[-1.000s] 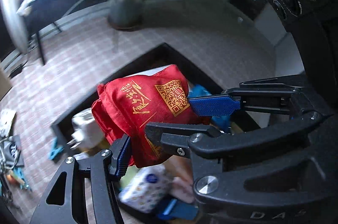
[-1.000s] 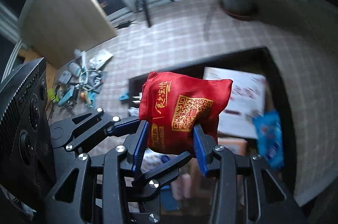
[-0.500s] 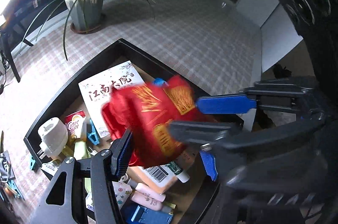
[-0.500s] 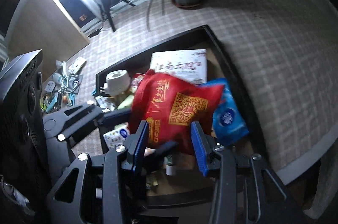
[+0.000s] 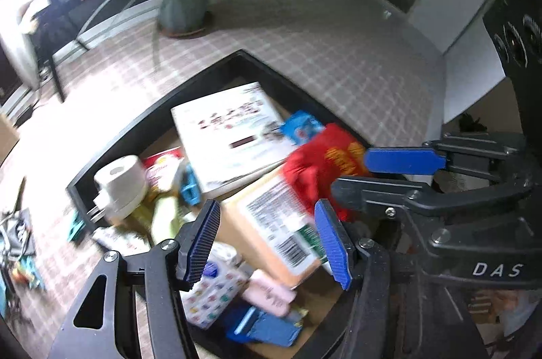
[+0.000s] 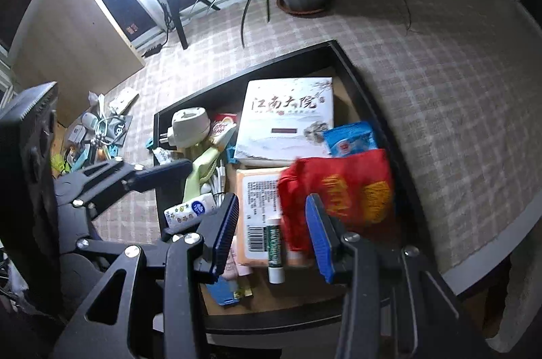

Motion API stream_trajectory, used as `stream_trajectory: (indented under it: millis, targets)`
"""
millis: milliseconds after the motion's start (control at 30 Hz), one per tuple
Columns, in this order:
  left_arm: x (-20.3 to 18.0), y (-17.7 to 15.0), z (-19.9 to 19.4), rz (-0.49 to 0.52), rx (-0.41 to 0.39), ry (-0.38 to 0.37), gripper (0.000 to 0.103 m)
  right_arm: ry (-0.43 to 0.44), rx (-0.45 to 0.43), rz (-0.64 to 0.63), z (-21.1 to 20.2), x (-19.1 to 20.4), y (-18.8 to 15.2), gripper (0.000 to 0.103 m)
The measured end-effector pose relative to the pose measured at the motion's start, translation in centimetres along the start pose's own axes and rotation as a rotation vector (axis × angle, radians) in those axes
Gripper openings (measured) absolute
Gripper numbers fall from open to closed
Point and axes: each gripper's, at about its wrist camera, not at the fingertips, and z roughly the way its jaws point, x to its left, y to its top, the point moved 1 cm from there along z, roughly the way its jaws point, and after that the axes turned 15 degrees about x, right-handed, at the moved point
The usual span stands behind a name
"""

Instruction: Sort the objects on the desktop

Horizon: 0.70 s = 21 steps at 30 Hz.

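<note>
Both grippers have let go of the red fabric pouch with gold print (image 6: 342, 189), which a second ago hung pinched between them and now lies blurred in the lower right of the black rectangular tray (image 6: 342, 54), partly over the orange flat packet with a barcode label (image 6: 257, 206) and just below the blue snack sachet (image 6: 350, 139). In the right wrist view the right gripper (image 6: 274, 237) has its blue pads spread with nothing between them; the pouch sits behind its right finger. In the left wrist view the left gripper (image 5: 271, 240) is opening, empty, above the same packet. To finish this step well, I would lift both straight up so no finger snags the loose cloth, then check that the pouch settles inside the tray wall rather than draping over it, before turning to the clutter of small items (image 6: 95, 135) at mid left.
</note>
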Motion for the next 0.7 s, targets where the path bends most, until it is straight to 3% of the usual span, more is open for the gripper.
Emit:
stream_trajectory:
  millis: [367,700]
  targets:
    - [6.5,-5.2,-2.0,-0.136,-0.017,0.11,0.069,-0.009,0.0,-0.069,2.5,6.0,-0.2,0.047]
    - [15.5,-13.0,-3.8,-0.344,-0.014,0.241,0.075,-0.039,-0.023,-0.174,5.8,13.5,-1.6,0.053]
